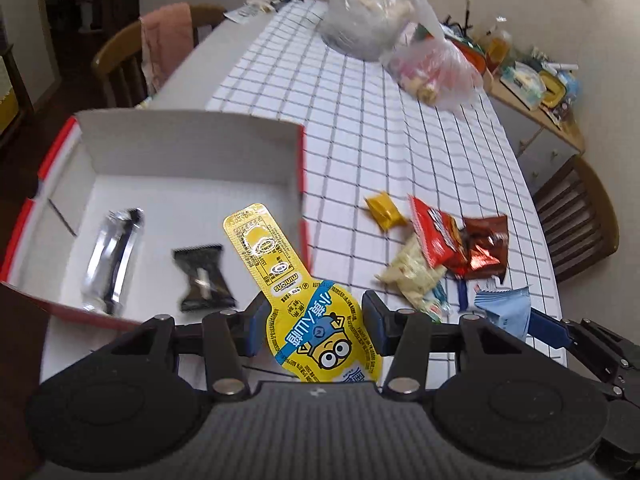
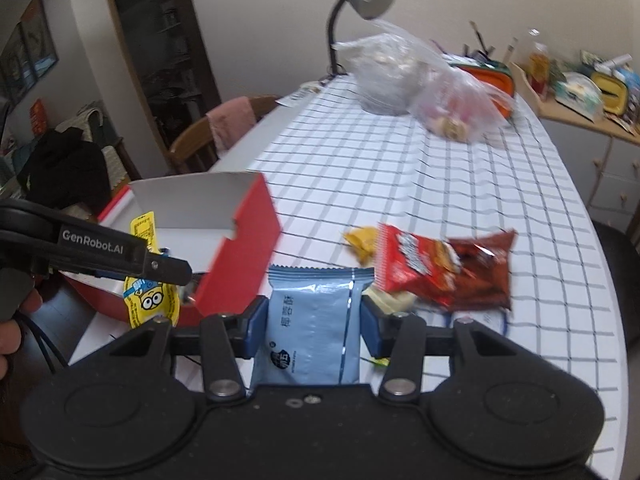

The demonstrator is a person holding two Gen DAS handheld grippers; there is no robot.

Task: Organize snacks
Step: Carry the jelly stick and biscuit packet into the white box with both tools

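While the left gripper (image 1: pixel 316 316) has its fingers (image 1: pixel 259 320) clenched on the wide end of a yellow cartoon pouch (image 1: pixel 304 312), the pouch's narrow neck reaches toward twelve o'clock over the near edge of the red-and-white box (image 1: pixel 184 148). Inside the box lie a silver packet (image 1: pixel 110 256) at ten o'clock and a black packet (image 1: pixel 204 278) at eleven. The right gripper (image 2: pixel 314 318) has its fingers (image 2: pixel 256 320) grasping a pale blue packet (image 2: pixel 314 320), held upright. Beyond it at one o'clock, a red packet (image 2: pixel 412 266), a brown packet (image 2: pixel 484 272) and a small yellow wrapper (image 2: pixel 362 242) lie bunched on the checked desk (image 2: pixel 400 184). Two clear plastic bags (image 2: pixel 416 76) sit far off at twelve o'clock.
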